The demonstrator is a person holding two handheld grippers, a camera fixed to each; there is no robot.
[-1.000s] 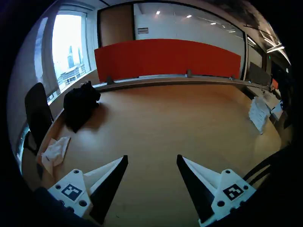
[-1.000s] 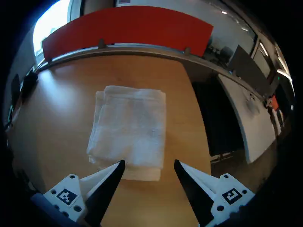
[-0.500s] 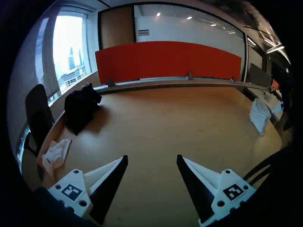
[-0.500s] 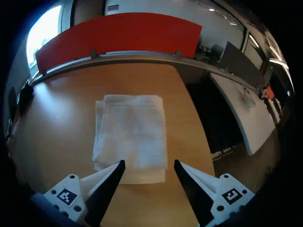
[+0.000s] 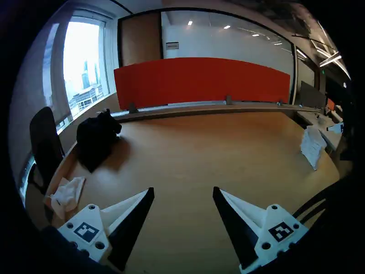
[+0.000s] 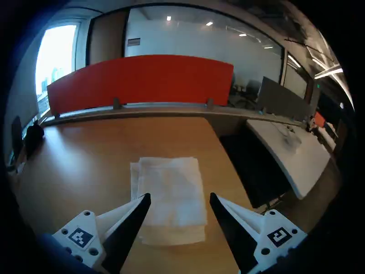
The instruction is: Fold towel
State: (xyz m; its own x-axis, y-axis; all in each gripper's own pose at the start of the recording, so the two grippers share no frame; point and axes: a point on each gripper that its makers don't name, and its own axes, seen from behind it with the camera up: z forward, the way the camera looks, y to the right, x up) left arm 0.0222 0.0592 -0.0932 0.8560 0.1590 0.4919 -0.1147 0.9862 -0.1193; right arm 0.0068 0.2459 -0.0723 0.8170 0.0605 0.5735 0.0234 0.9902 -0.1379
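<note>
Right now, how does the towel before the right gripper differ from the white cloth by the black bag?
The towel lies folded in a neat flat rectangle; the cloth is crumpled. The towel rests fully on the table; the cloth sits at its edge. Both are white.

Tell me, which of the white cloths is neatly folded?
The towel in front of the right tool, a flat rectangular stack; the small cloth at the desk edge is crumpled.
</note>
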